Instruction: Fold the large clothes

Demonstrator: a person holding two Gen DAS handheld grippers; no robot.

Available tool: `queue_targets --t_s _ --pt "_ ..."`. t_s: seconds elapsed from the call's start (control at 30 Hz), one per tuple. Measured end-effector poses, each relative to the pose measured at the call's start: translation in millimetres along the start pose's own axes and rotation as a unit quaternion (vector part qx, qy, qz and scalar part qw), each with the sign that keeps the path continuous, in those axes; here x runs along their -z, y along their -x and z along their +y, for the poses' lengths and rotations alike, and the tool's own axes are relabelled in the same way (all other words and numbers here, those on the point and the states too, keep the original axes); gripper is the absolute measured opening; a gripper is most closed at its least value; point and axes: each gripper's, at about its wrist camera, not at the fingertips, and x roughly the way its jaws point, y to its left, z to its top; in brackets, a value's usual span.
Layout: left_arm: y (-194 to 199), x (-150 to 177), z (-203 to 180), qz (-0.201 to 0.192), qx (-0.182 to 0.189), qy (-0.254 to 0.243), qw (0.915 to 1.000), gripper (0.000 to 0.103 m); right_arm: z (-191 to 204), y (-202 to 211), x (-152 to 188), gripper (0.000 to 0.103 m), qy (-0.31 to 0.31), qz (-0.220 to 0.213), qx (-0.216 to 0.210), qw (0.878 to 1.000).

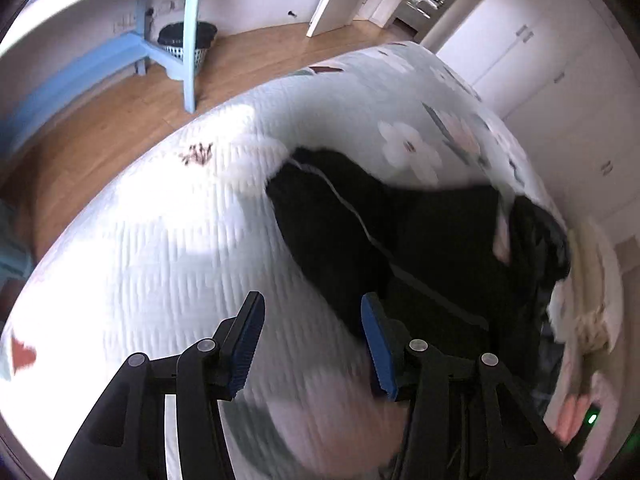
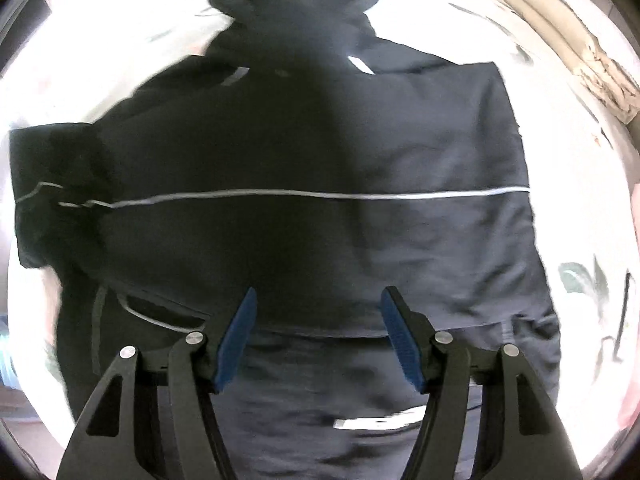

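A large black jacket (image 2: 304, 152) with a thin grey reflective stripe lies spread on the bed, hood at the far end, one sleeve folded across at the left. It also shows in the left wrist view (image 1: 424, 240), to the right. My right gripper (image 2: 316, 304) is open and empty, just above the jacket's lower part. My left gripper (image 1: 312, 316) is open and empty above the white quilt, its right finger at the jacket's near edge.
The bed has a white quilt with flower prints (image 1: 168, 248). Past the bed are a wooden floor (image 1: 112, 120), a blue table leg (image 1: 190, 44) and a laundry basket (image 1: 186, 44). White wardrobes (image 1: 540, 60) stand at the right. A beige cloth (image 2: 576, 44) lies at the bed's far right.
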Motion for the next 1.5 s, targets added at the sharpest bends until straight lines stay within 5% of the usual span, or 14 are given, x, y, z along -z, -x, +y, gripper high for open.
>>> queue_targets --t_s 0.17,0.43,0.5,0.57,0.67,0.9,1.1,1.23,1.37,1.5 --pt "-56 -39 24 0.029 0.043 0.043 0.9977 0.053 54 -36 -14 0.068 -0.016 0.009 -0.007 1.000" --pt "-113 -63 28 0.048 0.093 0.089 0.9905 0.053 61 -67 -16 0.079 -0.013 0.029 0.020 0.999" --pt "-116 -66 24 0.044 0.087 0.081 0.9919 0.050 64 -70 -18 0.081 -0.008 0.031 0.022 0.999" --pt "-119 -67 16 0.039 0.071 0.063 0.9947 0.030 67 -71 -18 0.083 -0.004 0.034 0.027 0.999" --pt "-106 -69 4 0.015 0.054 0.028 0.9980 0.020 71 -76 -19 0.085 -0.002 0.034 0.035 0.999" --pt "-31 -93 -17 -0.074 0.052 -0.007 0.9959 0.017 82 -61 -30 0.080 -0.011 0.039 0.027 0.999" --pt "41 -114 34 -0.153 0.011 0.041 0.9873 0.016 132 -20 -62 0.079 0.024 -0.024 -0.040 0.999" --pt "27 -105 68 -0.120 -0.010 0.073 0.9901 0.017 190 -29 -83 0.065 0.070 -0.042 -0.079 0.994" --pt "-9 -75 85 -0.079 -0.077 0.085 0.9903 0.017 219 -66 -91 0.064 0.091 -0.020 -0.089 0.992" --pt "-26 -56 112 -0.052 -0.090 0.118 0.9876 0.017 231 -111 -80 0.067 0.115 0.020 -0.041 0.992"
